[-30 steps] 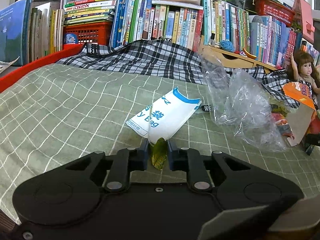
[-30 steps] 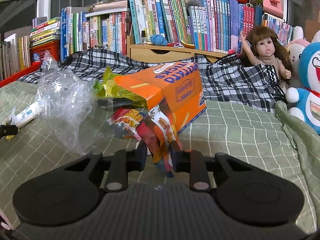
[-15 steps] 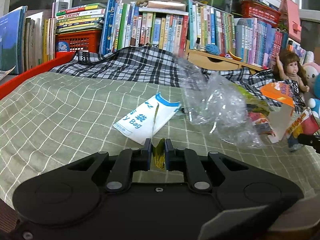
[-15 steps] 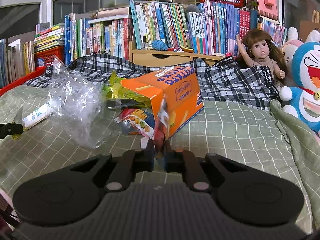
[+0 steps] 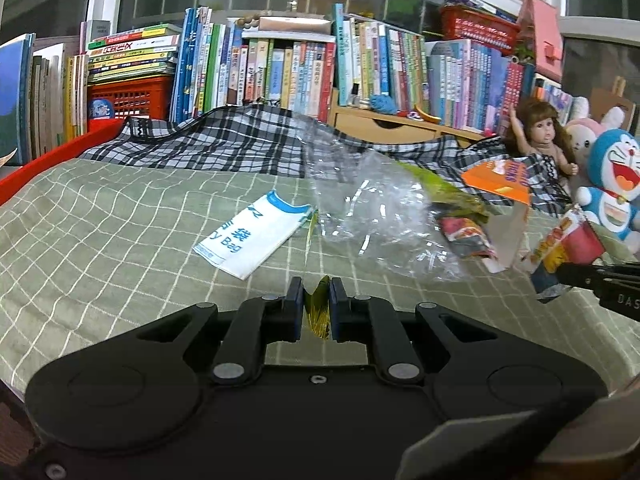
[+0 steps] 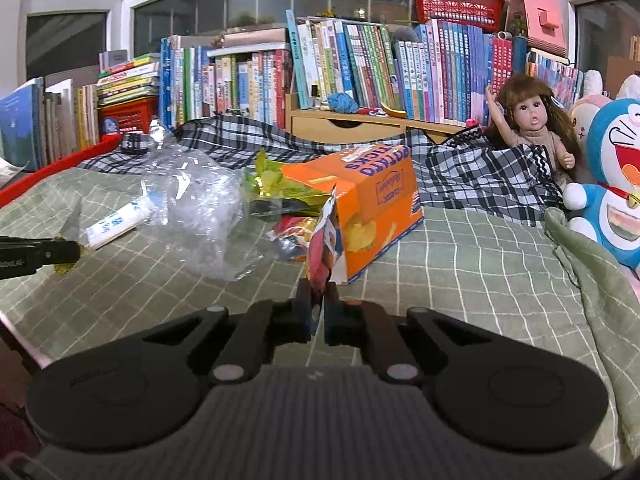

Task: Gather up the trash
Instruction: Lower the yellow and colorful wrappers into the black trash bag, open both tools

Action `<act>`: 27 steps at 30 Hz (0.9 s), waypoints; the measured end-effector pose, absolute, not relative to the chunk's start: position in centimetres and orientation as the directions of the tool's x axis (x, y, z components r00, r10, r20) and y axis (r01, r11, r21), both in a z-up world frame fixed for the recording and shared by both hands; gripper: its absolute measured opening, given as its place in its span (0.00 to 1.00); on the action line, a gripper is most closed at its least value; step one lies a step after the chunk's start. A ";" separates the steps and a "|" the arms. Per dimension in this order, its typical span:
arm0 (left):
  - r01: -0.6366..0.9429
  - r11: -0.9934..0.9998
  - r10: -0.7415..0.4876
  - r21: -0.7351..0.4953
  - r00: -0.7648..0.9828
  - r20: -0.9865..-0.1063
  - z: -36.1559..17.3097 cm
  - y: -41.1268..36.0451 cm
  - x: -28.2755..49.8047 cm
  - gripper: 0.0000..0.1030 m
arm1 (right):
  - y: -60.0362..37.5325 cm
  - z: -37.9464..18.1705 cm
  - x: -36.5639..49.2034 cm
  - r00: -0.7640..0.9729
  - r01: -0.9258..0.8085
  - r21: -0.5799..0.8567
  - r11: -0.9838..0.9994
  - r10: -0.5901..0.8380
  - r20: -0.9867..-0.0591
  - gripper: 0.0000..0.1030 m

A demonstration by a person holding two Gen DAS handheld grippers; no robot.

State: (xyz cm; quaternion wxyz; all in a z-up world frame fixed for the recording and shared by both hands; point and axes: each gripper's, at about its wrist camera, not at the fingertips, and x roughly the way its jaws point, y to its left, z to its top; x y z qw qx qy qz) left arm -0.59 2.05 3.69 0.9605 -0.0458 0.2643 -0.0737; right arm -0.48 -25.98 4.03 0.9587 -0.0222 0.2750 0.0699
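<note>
A yellow-green foil wrapper [image 5: 319, 307] is pinched between the jaws of the left gripper [image 5: 317, 304], standing on edge just above the green checked blanket [image 5: 120, 240]. The right gripper [image 6: 318, 304] is clamped on a red and orange snack packet [image 6: 324, 248], which rises upright from its tips, in front of the orange potato-sticks box [image 6: 372, 208]. Just ahead of the left gripper and slightly to its left lies a white and blue paper bag [image 5: 252, 236], flat on the blanket; ahead to its right sits a crumpled clear plastic bag [image 5: 372, 216], with a green wrapper [image 5: 444, 192] and another snack packet [image 5: 466, 238] beside it, against the box's open end. Beyond the right gripper, to its right, a doll [image 6: 532, 124] and a blue plush toy [image 6: 612, 184] lean by a plaid cloth [image 6: 480, 176]; books [image 6: 360, 68] line the far side.
</note>
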 end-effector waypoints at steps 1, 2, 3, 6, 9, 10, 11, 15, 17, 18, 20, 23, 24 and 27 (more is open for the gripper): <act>0.127 0.983 -0.177 -0.133 0.848 -0.499 3.7 2.0 -1.1 0.12 | -25.9 4.0 -0.8 0.838 -0.152 -0.001 0.988 0.129 -0.530 0.09; 0.137 0.981 -0.189 -0.139 0.846 -0.498 3.7 1.9 -1.5 0.12 | -25.8 4.0 -1.1 0.838 -0.158 0.002 0.987 0.136 -0.529 0.09; 0.145 0.979 -0.198 -0.143 0.844 -0.499 3.7 1.9 -2.0 0.12 | -25.6 4.0 -1.5 0.839 -0.163 0.003 0.987 0.140 -0.527 0.09; 0.163 0.976 -0.215 -0.146 0.838 -0.501 3.5 1.8 -3.1 0.12 | -25.2 3.9 -2.6 0.843 -0.174 0.004 0.985 0.151 -0.516 0.09; 0.176 0.973 -0.229 -0.151 0.834 -0.502 3.6 1.7 -4.1 0.12 | -24.9 4.0 -3.5 0.843 -0.188 0.020 0.982 0.171 -0.511 0.08; 0.181 0.972 -0.233 -0.151 0.834 -0.500 3.8 1.6 -4.4 0.12 | -24.9 4.0 -3.8 0.842 -0.192 0.026 0.981 0.178 -0.510 0.08; 0.185 0.971 -0.237 -0.152 0.834 -0.498 3.9 1.5 -4.8 0.12 | -24.8 4.0 -4.1 0.841 -0.197 0.033 0.980 0.186 -0.508 0.08; 0.203 0.965 -0.259 -0.165 0.832 -0.490 4.0 1.2 -6.6 0.12 | -24.3 4.1 -5.9 0.836 -0.222 0.063 0.973 0.224 -0.500 0.08; 0.214 0.962 -0.270 -0.168 0.828 -0.492 3.9 0.9 -7.7 0.12 | -24.1 3.9 -6.8 0.832 -0.234 0.075 0.969 0.240 -0.501 0.08; 0.219 0.961 -0.275 -0.169 0.825 -0.494 3.8 0.8 -8.2 0.12 | -23.9 3.7 -7.4 0.829 -0.241 0.080 0.967 0.248 -0.502 0.08; 0.230 0.958 -0.286 -0.173 0.817 -0.500 3.5 0.6 -9.3 0.12 | -23.8 3.5 -8.3 0.820 -0.255 0.089 0.963 0.264 -0.508 0.08; 0.240 0.953 -0.301 -0.184 0.805 -0.511 3.0 0.3 -11.0 0.12 | -23.4 3.0 -9.8 0.811 -0.267 0.099 0.959 0.279 -0.514 0.08; 0.245 0.951 -0.307 -0.187 0.800 -0.516 2.8 0.3 -11.5 0.12 | -23.2 2.8 -10.3 0.807 -0.270 0.104 0.957 0.284 -0.518 0.08; 0.255 0.948 -0.319 -0.191 0.781 -0.537 2.1 0.1 -12.9 0.12 | -23.0 2.1 -11.5 0.794 -0.276 0.117 0.954 0.295 -0.532 0.08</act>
